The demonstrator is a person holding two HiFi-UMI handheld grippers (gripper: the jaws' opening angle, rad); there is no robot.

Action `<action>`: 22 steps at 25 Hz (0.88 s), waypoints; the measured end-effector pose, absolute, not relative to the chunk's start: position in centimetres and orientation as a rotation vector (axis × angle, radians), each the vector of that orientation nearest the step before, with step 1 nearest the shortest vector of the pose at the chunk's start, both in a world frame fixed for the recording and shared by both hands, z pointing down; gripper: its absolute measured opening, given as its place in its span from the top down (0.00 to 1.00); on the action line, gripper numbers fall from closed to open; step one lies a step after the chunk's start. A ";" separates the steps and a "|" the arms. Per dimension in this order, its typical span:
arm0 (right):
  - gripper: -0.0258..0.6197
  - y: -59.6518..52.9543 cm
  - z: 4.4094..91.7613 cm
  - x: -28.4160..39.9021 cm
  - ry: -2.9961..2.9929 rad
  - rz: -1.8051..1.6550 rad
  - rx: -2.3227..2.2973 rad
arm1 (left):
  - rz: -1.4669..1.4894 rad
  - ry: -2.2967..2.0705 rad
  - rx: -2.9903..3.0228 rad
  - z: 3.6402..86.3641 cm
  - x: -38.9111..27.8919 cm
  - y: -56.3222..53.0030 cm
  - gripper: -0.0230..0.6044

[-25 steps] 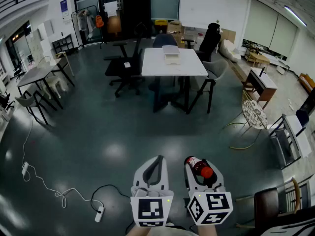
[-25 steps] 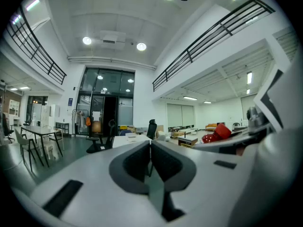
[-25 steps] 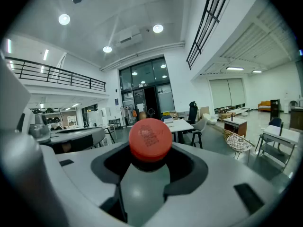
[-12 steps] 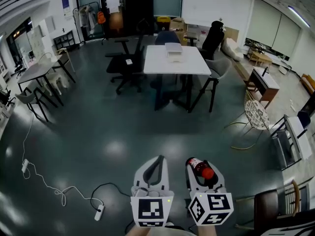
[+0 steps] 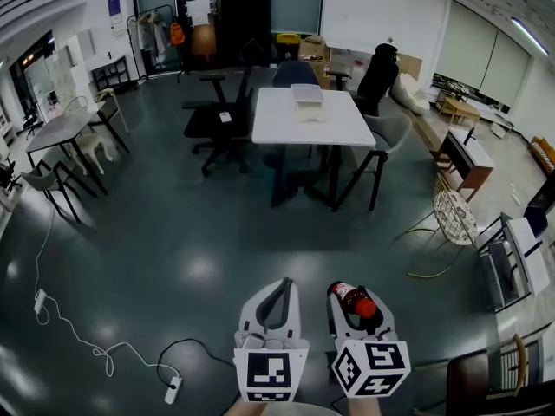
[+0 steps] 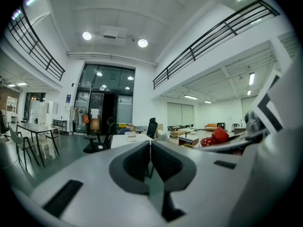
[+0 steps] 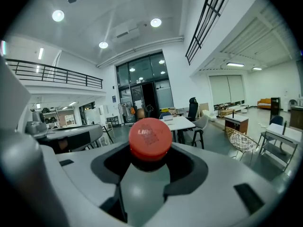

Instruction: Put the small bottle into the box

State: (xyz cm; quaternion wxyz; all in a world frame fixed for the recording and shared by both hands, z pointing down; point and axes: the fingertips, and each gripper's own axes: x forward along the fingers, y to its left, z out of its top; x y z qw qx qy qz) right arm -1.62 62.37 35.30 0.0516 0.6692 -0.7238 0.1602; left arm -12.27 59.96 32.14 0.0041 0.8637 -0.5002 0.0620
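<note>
Lower left of the frame: a white power strip (image 5: 172, 390) lies on the dark floor. Upper left of centre: a black office chair (image 5: 217, 121) stands beside a white table (image 5: 334, 126). Bottom centre: the left gripper (image 5: 279, 286) has its jaws pressed together with nothing between them. Upper centre, well apart from both grippers: a pale box (image 5: 306, 95) sits on the table's far end. Bottom, just right of the left gripper: the right gripper (image 5: 354, 293) is clamped on the small bottle (image 5: 355, 300). The bottle's red cap (image 7: 150, 137) points forward past the jaw tips, and its body is seated between the pads.
</note>
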 end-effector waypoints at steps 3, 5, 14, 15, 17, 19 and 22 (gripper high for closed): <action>0.60 59.3 35.2 -1.9 -2.193 0.491 2.047 | 0.195 -1.560 2.711 32.0 -12.6 56.9 0.93; 0.60 57.5 35.5 -2.0 -2.193 0.497 2.045 | 0.199 -1.563 2.709 32.3 -12.8 55.0 0.93; 0.60 52.0 37.0 -2.4 -2.192 0.537 2.022 | 0.223 -1.583 2.678 33.7 -13.6 49.3 0.93; 0.60 51.3 37.2 -2.5 -2.190 0.543 2.020 | 0.226 -1.583 2.674 33.8 -13.7 48.7 0.93; 0.60 49.9 37.4 -2.4 -2.188 0.553 2.018 | 0.231 -1.582 2.667 34.1 -13.7 47.3 0.93; 0.60 48.4 37.6 -2.1 -2.186 0.554 2.013 | 0.231 -1.584 2.659 34.3 -13.5 46.0 0.93; 0.60 45.4 37.6 -1.6 -2.191 0.557 2.003 | 0.231 -1.598 2.645 34.3 -13.4 43.4 0.93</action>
